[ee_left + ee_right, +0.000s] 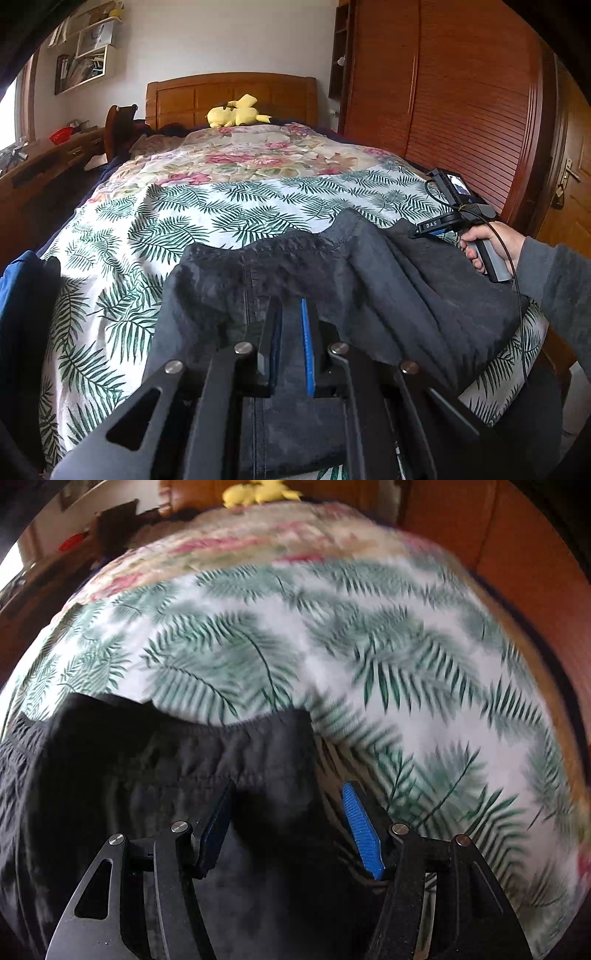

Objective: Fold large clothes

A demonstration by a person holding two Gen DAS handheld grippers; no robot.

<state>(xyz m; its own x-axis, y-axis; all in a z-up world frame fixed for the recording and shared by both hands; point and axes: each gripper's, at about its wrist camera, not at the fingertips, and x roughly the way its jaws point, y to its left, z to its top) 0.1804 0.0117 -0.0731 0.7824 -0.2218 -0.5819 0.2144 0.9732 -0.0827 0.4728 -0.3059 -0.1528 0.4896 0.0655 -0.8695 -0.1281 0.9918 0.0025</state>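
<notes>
A dark grey pair of trousers (388,280) lies bunched across the near end of the bed, its elastic waistband (280,240) toward the headboard. My left gripper (291,306) is shut on the trouser cloth near the centre seam. My right gripper (290,794) is open, its jaws astride the waistband corner (280,734) with cloth between them, not pinched. It also shows in the left wrist view (432,229), held by a hand at the garment's right side.
The bed is covered by a palm-leaf sheet (207,214) and a floral quilt (258,155). A yellow plush toy (236,112) lies by the headboard. A wooden wardrobe (461,96) stands at the right, a desk (48,158) at the left. Blue cloth (18,295) hangs at the left edge.
</notes>
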